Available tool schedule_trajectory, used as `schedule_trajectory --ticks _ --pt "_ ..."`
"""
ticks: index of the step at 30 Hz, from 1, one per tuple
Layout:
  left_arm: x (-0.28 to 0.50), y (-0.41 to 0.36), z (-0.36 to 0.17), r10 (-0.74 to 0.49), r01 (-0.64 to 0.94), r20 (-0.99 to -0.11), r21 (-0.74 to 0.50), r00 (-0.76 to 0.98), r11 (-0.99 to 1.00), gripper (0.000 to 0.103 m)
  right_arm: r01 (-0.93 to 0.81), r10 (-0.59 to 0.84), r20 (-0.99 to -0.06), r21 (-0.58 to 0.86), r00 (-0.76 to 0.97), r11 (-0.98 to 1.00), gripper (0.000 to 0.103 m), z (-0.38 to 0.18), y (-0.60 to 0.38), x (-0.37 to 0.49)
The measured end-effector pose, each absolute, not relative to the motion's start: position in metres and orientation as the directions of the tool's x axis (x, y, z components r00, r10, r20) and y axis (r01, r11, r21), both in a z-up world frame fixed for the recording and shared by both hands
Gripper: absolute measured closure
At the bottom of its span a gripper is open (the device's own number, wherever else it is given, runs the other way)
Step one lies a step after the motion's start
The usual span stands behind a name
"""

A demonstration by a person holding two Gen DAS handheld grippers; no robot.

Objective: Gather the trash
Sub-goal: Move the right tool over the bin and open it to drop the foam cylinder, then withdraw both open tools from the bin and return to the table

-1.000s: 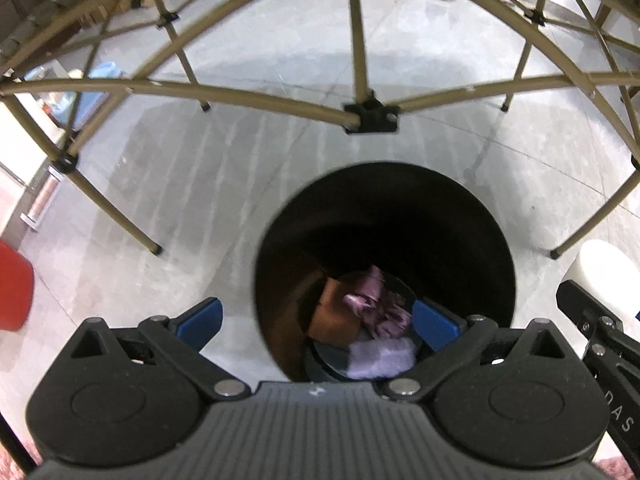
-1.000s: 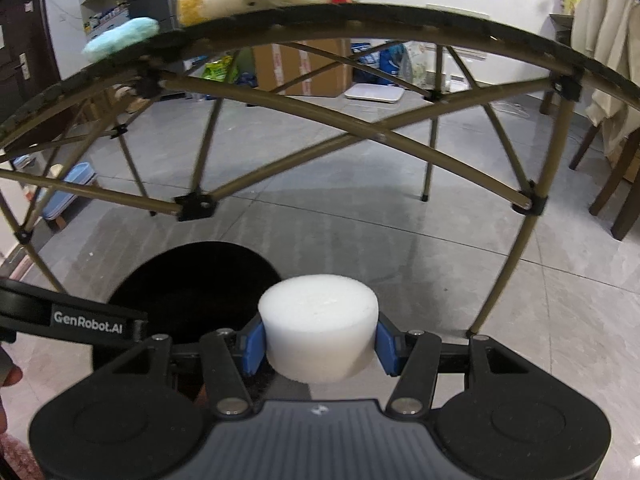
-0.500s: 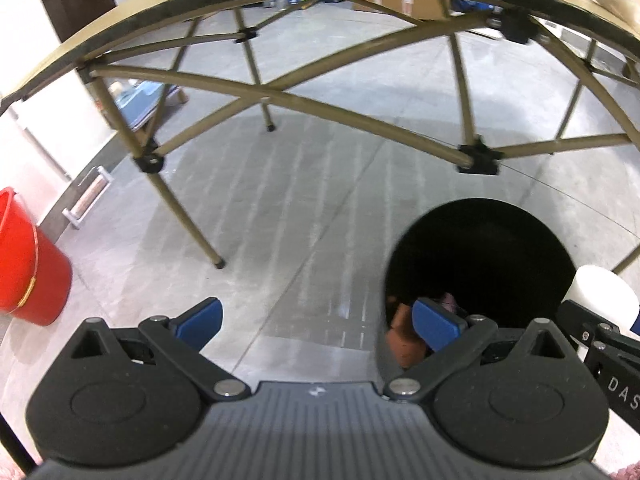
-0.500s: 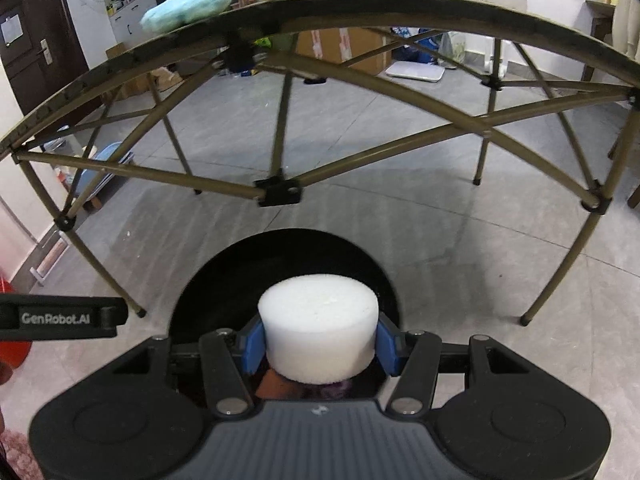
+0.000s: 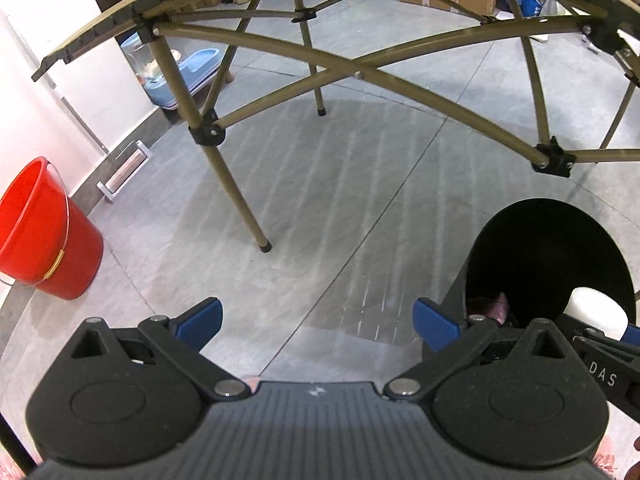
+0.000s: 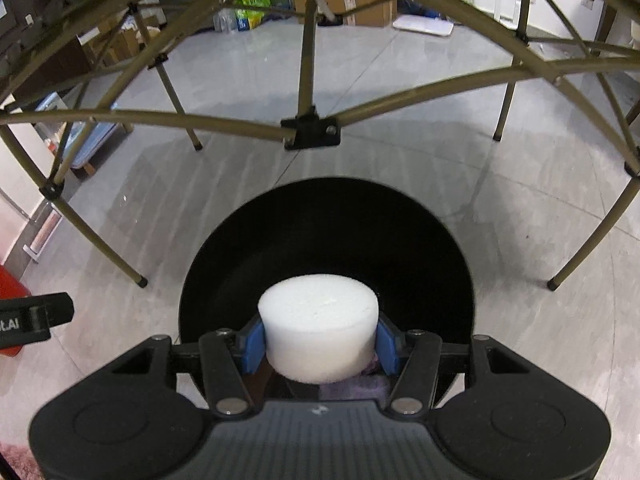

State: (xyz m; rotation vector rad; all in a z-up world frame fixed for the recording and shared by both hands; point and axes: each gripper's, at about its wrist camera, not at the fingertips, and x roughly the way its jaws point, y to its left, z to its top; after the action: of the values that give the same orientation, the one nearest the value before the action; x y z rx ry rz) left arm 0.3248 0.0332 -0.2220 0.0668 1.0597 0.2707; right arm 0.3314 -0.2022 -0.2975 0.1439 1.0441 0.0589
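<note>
A white foam cylinder (image 6: 318,330) is clamped between the blue pads of my right gripper (image 6: 319,340), which hangs directly over the mouth of the black trash bin (image 6: 328,216). Purple trash shows faintly inside the bin under the foam. In the left wrist view my left gripper (image 5: 316,322) stands open and empty over bare grey floor, left of the bin (image 5: 548,248). The foam cylinder (image 5: 598,314) and the right gripper's black frame appear at that view's right edge, above the bin's opening.
A folding table's tan cross-braced legs (image 5: 236,184) and slatted top edge arch over the floor beyond the bin. A red bucket (image 5: 40,228) stands by the white wall at left. Boxes and bags sit at the far wall (image 6: 352,0).
My left gripper has swung left, off the bin and over bare floor, bringing the red bucket into view. My right gripper has moved over the bin's mouth, still holding the foam cylinder.
</note>
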Motion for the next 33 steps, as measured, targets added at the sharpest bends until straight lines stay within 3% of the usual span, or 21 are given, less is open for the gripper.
schedule_trajectory --ticks 20,21,24,33 --pt "0.330 0.035 -0.236 0.292 -0.193 -0.858 0.230 0.423 0.954 0.000 -0.003 0.134 -0.870 0.151 0.475 0.989 0.046 -0.309 -0.191 0.337" --pt "0.330 0.035 -0.237 0.292 -0.194 -0.859 0.229 0.421 0.954 0.000 0.010 0.128 -0.870 0.151 0.477 0.989 0.044 -0.309 -0.193 0.338" --pt "0.331 0.035 -0.237 0.291 -0.193 -0.858 0.229 0.423 0.954 0.000 0.042 0.120 -0.875 0.159 0.469 0.986 0.010 -0.310 -0.200 0.340" --pt "0.331 0.032 -0.238 0.283 -0.186 -0.862 0.224 0.421 0.957 0.000 0.061 0.126 -0.884 0.172 0.450 0.983 0.000 -0.315 -0.205 0.343"
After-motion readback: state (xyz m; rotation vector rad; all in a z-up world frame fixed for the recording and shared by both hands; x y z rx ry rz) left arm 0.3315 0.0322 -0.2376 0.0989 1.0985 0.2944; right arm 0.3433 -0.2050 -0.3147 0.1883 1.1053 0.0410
